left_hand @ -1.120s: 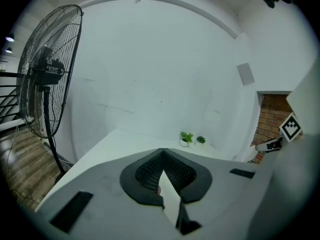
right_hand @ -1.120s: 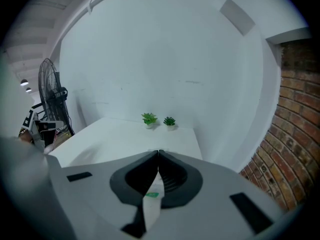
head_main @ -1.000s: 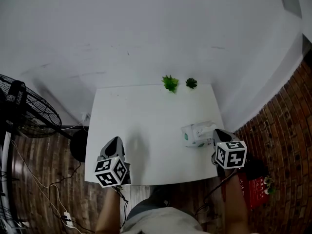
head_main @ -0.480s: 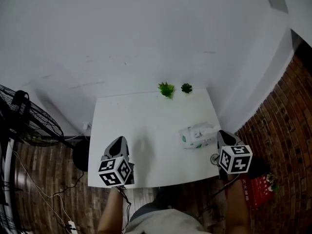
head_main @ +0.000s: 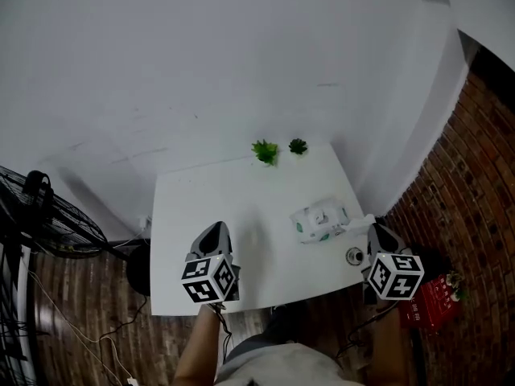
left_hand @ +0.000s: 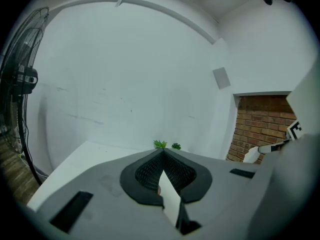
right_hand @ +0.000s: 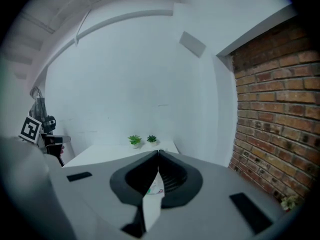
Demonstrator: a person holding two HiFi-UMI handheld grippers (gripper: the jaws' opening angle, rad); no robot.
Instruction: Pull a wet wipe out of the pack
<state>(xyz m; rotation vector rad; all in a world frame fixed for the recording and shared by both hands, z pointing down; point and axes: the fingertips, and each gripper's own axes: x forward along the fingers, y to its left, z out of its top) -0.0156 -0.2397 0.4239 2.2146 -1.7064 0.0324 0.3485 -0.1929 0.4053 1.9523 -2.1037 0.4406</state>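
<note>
Left claw (left_hand: pixel 162 151), tips together; small plants (left_hand: pixel 160 144) beyond on white table (left_hand: pixel 75 159).

Wipes pack (head_main: pixel 319 222) lies flat on the table (head_main: pixel 233 207), right half, not far from the front-right corner. It's white w/ green print, long side running approx left-right. A white strip (head_main: pixel 358 221) juts from its right end, roughly level. Can't tell if that's a wipe.
</note>
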